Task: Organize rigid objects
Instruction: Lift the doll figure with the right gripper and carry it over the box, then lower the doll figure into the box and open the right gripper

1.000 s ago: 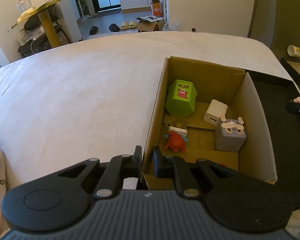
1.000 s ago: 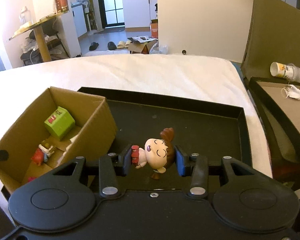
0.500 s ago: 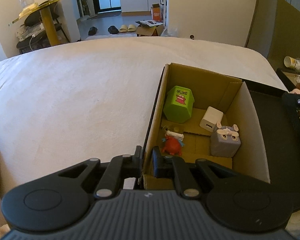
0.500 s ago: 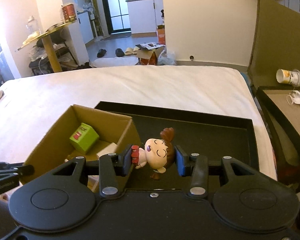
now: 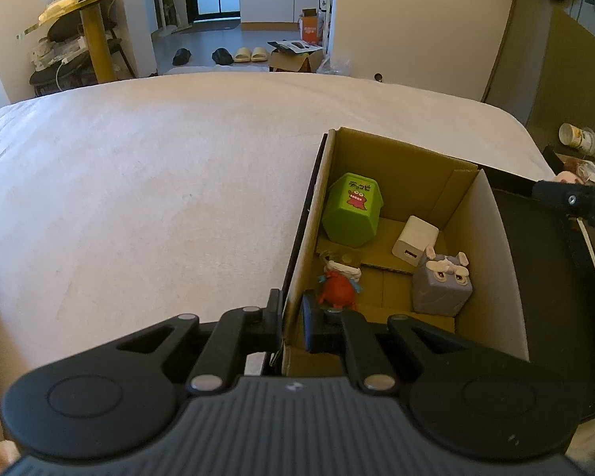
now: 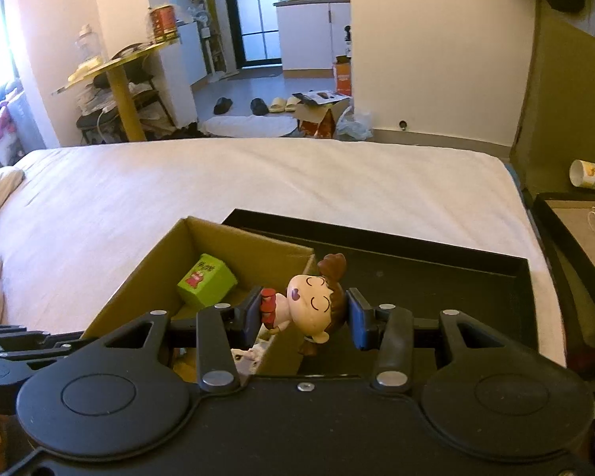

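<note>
My left gripper [image 5: 291,319] is shut on the near left wall of an open cardboard box [image 5: 416,166]. Inside lie a green box toy [image 5: 353,208], a white charger cube [image 5: 414,241], a grey cube figure [image 5: 442,282] and a red figure [image 5: 337,283]. My right gripper [image 6: 303,317] is shut on a small doll figure [image 6: 311,305] with brown hair, held in the air over the right wall of the cardboard box [image 6: 234,240]. The green box toy [image 6: 206,283] shows below it. The right gripper's tip reaches into the left wrist view at the right edge.
The box stands on a white bed [image 5: 158,182], partly on a black tray [image 6: 436,277] to its right. A side table with a tipped paper cup [image 6: 591,174] and a mask is at far right. Shoes and clutter lie on the floor beyond the bed.
My right gripper has risen and moved left with the doll, from over the black tray to over the box's right wall. The left gripper keeps its grip on the box wall.
</note>
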### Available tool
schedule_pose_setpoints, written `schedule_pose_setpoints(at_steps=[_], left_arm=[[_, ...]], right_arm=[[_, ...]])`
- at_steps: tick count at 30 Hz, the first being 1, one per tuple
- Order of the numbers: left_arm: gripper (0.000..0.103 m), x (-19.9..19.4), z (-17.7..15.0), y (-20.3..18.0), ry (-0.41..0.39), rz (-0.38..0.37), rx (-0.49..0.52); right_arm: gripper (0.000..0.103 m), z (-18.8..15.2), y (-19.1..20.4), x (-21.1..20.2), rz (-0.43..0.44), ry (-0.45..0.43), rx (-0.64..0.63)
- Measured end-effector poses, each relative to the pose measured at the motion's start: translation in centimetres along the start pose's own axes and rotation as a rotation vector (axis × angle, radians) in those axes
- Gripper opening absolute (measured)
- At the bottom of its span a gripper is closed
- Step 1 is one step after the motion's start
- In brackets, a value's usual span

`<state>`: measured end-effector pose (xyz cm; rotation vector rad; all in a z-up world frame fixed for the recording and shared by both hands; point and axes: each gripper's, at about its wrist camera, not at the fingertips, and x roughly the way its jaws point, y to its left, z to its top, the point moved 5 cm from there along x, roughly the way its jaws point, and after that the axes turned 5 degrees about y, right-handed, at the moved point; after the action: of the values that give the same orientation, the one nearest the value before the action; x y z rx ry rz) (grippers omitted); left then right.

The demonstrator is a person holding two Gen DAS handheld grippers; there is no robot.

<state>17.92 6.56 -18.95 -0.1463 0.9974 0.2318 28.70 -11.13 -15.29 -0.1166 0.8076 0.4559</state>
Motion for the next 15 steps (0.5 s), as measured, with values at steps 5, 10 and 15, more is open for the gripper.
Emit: schedule_pose_setpoints(at_steps=[5, 10, 15], left_arm=[[0.009, 0.1, 0.0, 0.2, 0.001, -0.011, -0.01], [0.009, 0.1, 0.0, 0.5, -0.001, -0.025, -0.018], [0.009, 0.1, 0.0, 0.7, -0.002, -0.037, -0.025]], right_arm=[[0.043, -0.1, 1.7, 0.0, 0.031, 0.014, -0.041], [0.043, -0.3, 3.6, 0.3, 0.06, 0.033, -0.084], [0.043, -0.6, 5.0, 1.0, 0.076, 0.059, -0.115]])
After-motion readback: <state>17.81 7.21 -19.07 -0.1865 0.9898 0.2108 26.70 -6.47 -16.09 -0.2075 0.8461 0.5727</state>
